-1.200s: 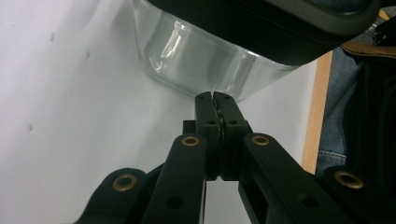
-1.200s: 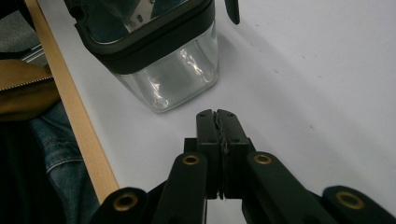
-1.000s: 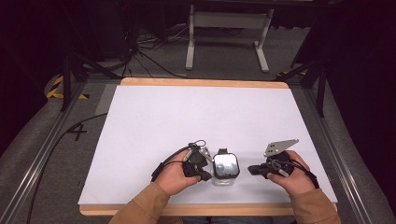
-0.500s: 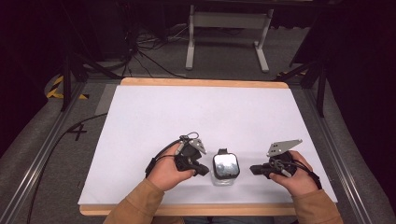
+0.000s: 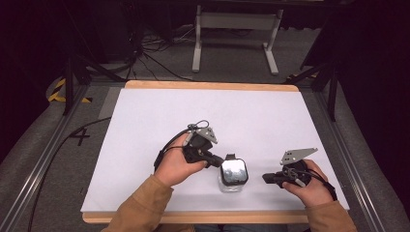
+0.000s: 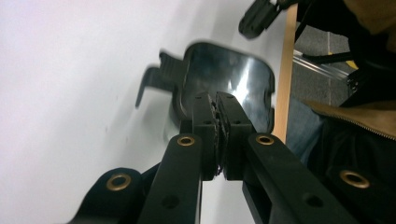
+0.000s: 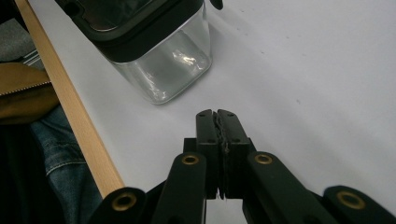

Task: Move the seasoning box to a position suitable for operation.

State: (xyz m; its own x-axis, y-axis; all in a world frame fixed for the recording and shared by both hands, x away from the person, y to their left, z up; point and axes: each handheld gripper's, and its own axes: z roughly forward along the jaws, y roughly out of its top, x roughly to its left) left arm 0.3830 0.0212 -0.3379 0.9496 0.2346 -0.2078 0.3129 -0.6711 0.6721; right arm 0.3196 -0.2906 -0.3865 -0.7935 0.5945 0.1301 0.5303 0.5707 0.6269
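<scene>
Presently I count one clear square glass jar with black lid (image 5: 233,173) on the white tabletop (image 5: 145,125); my left gripper (image 5: 216,159) and right gripper (image 5: 267,178) are both clenched empty.

Container (image 5: 233,175): clear glassy body, black lid with a shiny, mirror-like top panel. Left gripper (image 5: 216,160) and right gripper (image 5: 267,178): black jaws with brass-coloured rivets, each topped by a grey plate. Table (image 5: 145,121): plain white surface, light wood edging. Sleeves (image 5: 140,205): tan-brown. Floor: grey carpet, yellow-black striped tape (image 5: 60,92) at far left.
</scene>
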